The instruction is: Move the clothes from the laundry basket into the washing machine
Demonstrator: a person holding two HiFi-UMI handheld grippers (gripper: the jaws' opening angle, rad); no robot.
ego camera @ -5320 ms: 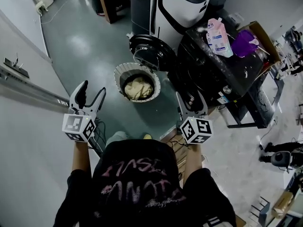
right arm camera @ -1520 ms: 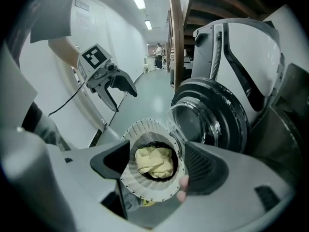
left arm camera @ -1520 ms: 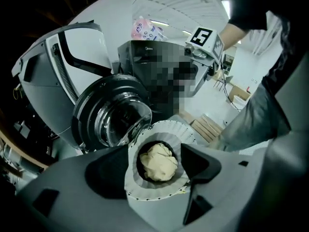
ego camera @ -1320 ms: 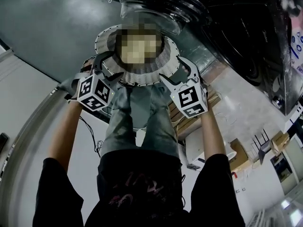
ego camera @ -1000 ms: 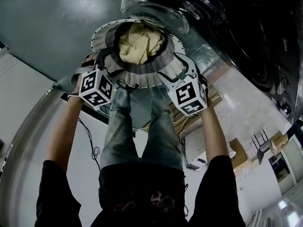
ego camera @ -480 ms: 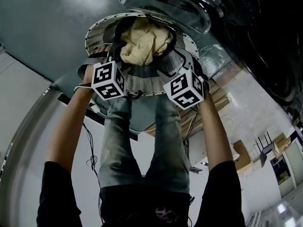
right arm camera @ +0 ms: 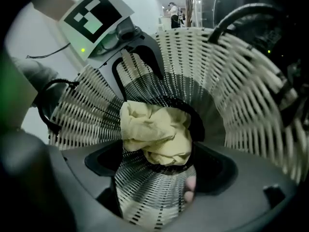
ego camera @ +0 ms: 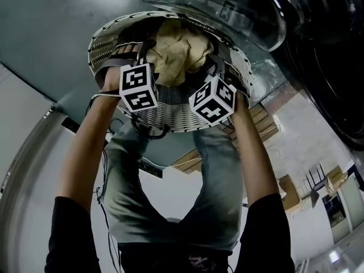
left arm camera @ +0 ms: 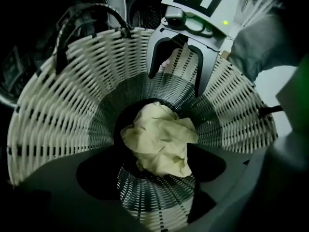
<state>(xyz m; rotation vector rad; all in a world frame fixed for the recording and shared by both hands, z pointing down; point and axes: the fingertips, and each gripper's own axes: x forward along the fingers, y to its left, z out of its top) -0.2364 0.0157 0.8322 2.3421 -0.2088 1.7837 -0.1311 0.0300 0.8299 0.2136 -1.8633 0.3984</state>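
Claws lead the shot: the left claw (left arm camera: 154,175) and the right claw (right arm camera: 157,178) point steeply down into the laundry basket (ego camera: 103,37) from opposite sides of its rim. Both have their jaws wide apart, having just been opening further, and neither grips anything. Between each pair of jaws shows the basket's near woven wall. The crumpled yellow cloth (left arm camera: 159,144) lies beyond the tips at the basket's bottom, untouched, so nothing has yet gone into the washing machine (ego camera: 327,61) just beside the basket.

Several slips look possible from here. With weave so close to the tips, a closing jaw could pinch the basket's wall or snag in its slats rather than catch fabric. Two claws closing on one small bundle may also pull against each other, or meet in the basket's middle. The basket looks light, so a snagged jaw would likely lift or tip it. The machine's glass door (ego camera: 216,7) hangs open over the basket's far rim, and a black handle (left arm camera: 91,11) arches above that rim. A loose fold could catch on either on the way out.
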